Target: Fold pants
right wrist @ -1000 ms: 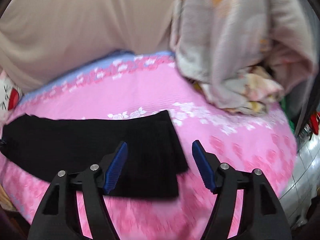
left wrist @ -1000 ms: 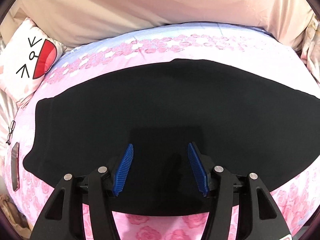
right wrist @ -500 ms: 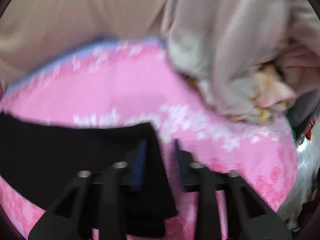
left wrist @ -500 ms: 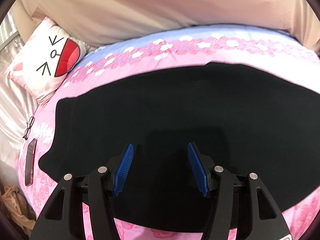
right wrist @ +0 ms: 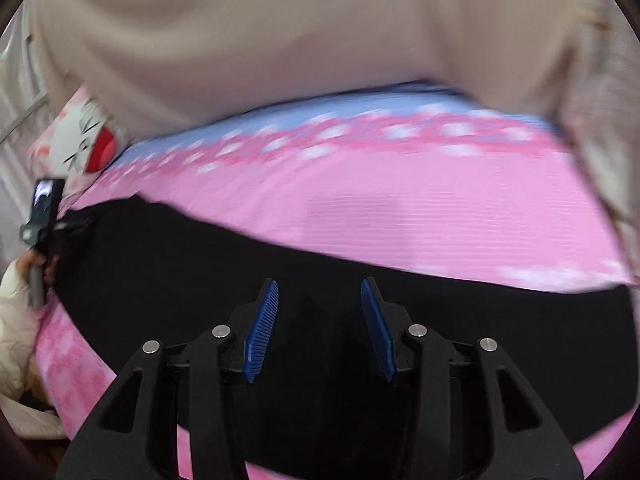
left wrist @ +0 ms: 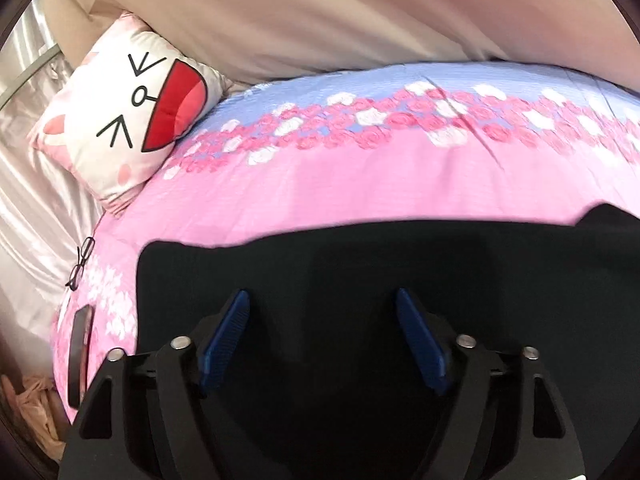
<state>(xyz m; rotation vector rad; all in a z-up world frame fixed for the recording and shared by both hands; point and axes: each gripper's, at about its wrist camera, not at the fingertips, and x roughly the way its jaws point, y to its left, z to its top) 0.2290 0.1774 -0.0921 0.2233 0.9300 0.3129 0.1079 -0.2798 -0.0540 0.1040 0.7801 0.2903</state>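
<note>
Black pants (left wrist: 400, 272) lie flat across a pink flowered bedspread (left wrist: 360, 196). In the left wrist view my left gripper (left wrist: 322, 308) is open and empty, low over the pants near their left end, whose edge shows at the left. In the right wrist view, which is blurred, the pants (right wrist: 200, 264) stretch from left to right. My right gripper (right wrist: 319, 294) is open and empty over their middle. The left gripper (right wrist: 42, 216) and the hand that holds it show at the far left of that view.
A white cat-face pillow (left wrist: 128, 120) leans at the bed's back left. Glasses (left wrist: 82, 262) and a dark phone (left wrist: 80, 356) lie on the bed's left edge. A beige cover (left wrist: 320, 12) runs along the back. A pale quilt (right wrist: 608, 140) hangs at the right.
The left gripper has moved left along the pants to their left end. The right gripper narrowed at the pants' right end, then opened again and swung left over their middle.
</note>
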